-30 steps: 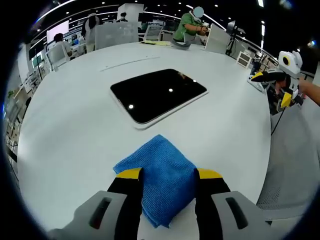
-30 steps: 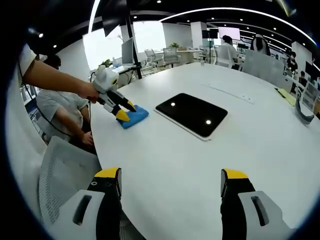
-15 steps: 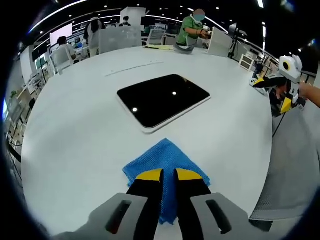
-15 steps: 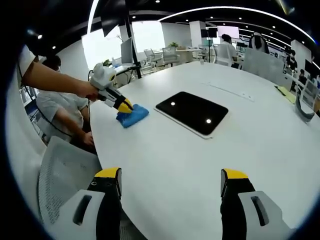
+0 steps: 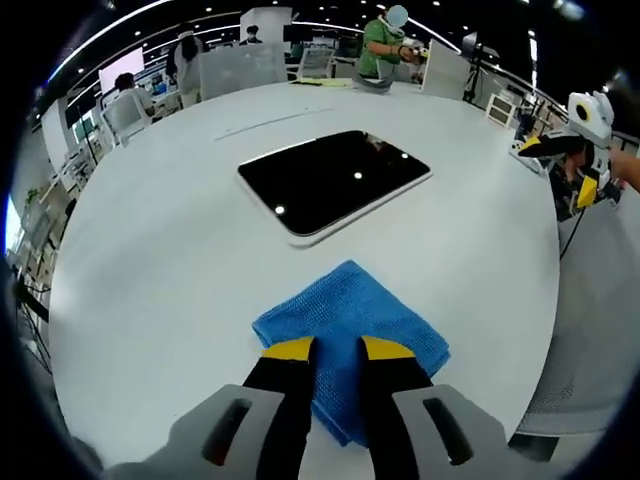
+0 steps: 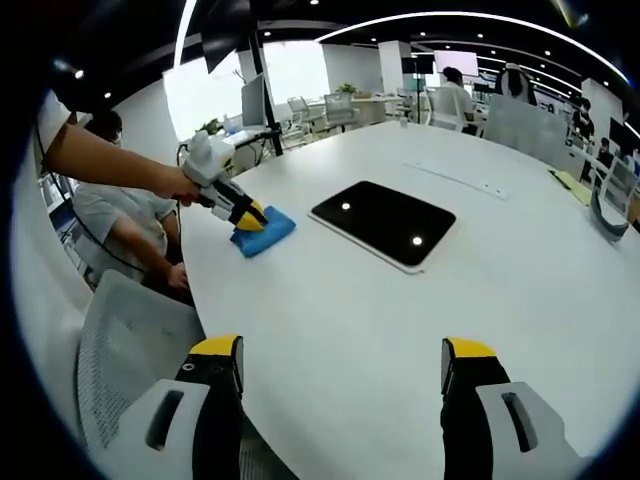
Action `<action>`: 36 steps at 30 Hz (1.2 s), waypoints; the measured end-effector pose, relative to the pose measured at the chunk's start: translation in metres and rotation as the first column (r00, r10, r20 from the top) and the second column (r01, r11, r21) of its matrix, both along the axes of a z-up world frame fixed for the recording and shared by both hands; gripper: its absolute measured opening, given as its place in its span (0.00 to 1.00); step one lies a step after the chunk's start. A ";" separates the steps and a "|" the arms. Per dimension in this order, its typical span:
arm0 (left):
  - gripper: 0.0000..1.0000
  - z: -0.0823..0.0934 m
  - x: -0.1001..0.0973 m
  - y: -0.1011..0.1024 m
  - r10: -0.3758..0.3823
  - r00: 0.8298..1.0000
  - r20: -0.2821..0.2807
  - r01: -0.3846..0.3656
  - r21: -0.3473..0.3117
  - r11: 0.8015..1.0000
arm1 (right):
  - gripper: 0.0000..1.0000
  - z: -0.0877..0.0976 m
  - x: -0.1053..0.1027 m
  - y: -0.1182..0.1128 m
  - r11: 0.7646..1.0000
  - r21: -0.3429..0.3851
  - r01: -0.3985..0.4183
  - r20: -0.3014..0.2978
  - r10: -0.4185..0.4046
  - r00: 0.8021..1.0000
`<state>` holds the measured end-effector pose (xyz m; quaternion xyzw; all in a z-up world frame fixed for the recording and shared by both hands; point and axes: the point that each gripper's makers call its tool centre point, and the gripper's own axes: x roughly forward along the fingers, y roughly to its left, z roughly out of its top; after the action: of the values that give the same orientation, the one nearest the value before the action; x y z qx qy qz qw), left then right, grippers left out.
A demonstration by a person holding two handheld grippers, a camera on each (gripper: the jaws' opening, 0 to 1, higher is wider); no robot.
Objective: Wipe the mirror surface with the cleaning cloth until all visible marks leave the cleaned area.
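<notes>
L gripper (image 5: 336, 347) pinches cloth (image 5: 350, 322) near its edge; R gripper (image 6: 341, 360) spread, idle. Risk: shallow grip, cloth may slip before reaching mirror (image 5: 335, 176).

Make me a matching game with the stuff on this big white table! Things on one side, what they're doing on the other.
Things:
1. blue cleaning cloth
2. flat dark rectangular mirror
3. left gripper
4. right gripper

States:
A. jaws wide open over the round white table
B. pinched at one edge
C. lying flat, reflecting ceiling lights
D. jaws closed on fabric

Pairs: 1-B, 2-C, 3-D, 4-A
</notes>
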<state>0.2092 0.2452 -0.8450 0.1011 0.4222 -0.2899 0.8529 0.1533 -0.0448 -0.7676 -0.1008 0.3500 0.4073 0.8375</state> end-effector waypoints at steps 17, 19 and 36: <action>0.26 0.001 0.003 0.006 0.006 1.000 0.011 -0.007 0.016 1.000 | 0.80 0.001 -0.003 0.001 1.000 -0.004 -0.003 0.004 0.003 1.000; 0.27 0.003 0.002 0.006 0.014 1.000 0.018 -0.014 0.011 1.000 | 0.80 0.003 -0.003 0.001 1.000 -0.003 -0.002 0.008 0.002 1.000; 0.52 0.030 -0.005 -0.001 0.076 0.995 0.064 -0.073 -0.050 0.996 | 0.81 0.009 0.001 0.006 1.000 0.006 -0.007 0.030 0.007 1.000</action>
<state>0.2038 0.2441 -0.8147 0.0743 0.3904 -0.2644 0.8787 0.1542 -0.0383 -0.7584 -0.1059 0.3358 0.4097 0.8415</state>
